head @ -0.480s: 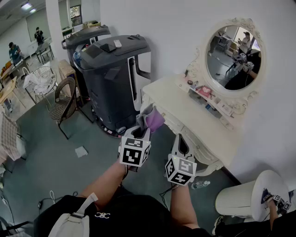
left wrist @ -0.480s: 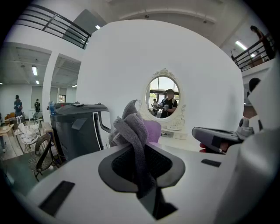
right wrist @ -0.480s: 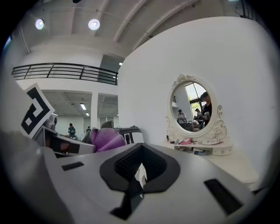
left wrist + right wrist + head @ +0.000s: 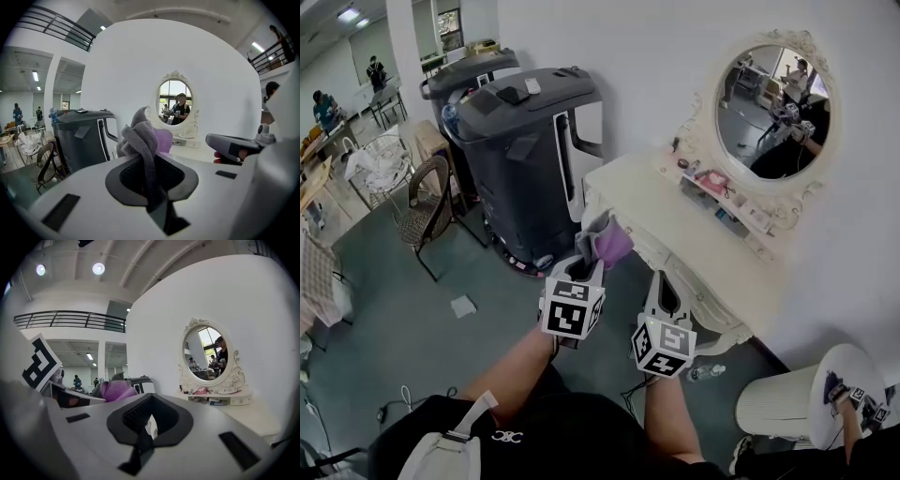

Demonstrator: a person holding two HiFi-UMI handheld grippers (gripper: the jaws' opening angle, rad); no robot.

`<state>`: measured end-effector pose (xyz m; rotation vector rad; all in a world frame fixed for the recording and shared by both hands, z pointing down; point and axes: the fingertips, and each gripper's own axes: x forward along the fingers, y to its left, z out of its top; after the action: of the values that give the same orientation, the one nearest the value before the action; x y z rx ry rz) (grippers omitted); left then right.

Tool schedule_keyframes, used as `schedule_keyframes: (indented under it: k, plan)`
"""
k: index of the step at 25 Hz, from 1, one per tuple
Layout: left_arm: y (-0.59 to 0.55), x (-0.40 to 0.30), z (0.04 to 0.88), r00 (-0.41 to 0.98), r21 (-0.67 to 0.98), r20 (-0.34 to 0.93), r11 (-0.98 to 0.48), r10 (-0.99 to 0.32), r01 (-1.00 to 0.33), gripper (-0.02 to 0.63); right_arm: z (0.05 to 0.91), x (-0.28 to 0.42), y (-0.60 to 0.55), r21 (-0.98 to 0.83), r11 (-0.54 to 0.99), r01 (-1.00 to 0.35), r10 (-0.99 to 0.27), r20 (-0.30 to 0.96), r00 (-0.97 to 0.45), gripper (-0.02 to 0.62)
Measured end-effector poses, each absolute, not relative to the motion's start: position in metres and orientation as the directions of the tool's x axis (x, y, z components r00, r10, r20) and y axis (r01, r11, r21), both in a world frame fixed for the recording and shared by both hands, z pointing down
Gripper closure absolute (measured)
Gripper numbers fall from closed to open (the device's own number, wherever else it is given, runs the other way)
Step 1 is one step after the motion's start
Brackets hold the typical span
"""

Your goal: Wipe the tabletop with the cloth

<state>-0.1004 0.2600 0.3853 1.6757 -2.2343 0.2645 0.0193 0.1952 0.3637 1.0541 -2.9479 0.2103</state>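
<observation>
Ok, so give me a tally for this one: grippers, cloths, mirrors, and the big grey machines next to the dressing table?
Grippers: 2, left gripper and right gripper
Cloth: 1, in the left gripper's jaws
Mirror: 1
Grey machines: 2
Total: 6

From where I stand I count two grippers, a left gripper (image 4: 585, 264) and a right gripper (image 4: 665, 291), one cloth (image 4: 607, 242), one dressing table (image 4: 675, 225), one oval mirror (image 4: 773, 103), two dark grey machines, the near machine (image 4: 530, 159) and the far machine (image 4: 464, 75), one wicker chair (image 4: 427, 202), and two people (image 4: 375, 71) standing across the room.
</observation>
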Motion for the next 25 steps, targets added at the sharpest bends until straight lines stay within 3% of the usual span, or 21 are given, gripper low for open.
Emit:
schedule_keyframes:
  k: [9,25]
  plan:
    - [0.226,-0.129,0.409,-0.243,0.053,0.418,0.291,-0.875,-0.955,0.551,0.385,-0.022,0.164,-0.109,0.786,-0.608,-0.599,0.103,-0.794,0.592]
    - [0.075,-0.286,0.398,-0.176,0.137,0.393,0.247,-0.902,-0.959,0.551,0.367,-0.182,0.021,-0.065,0.777,-0.626,-0.612,0.154,-0.776,0.592]
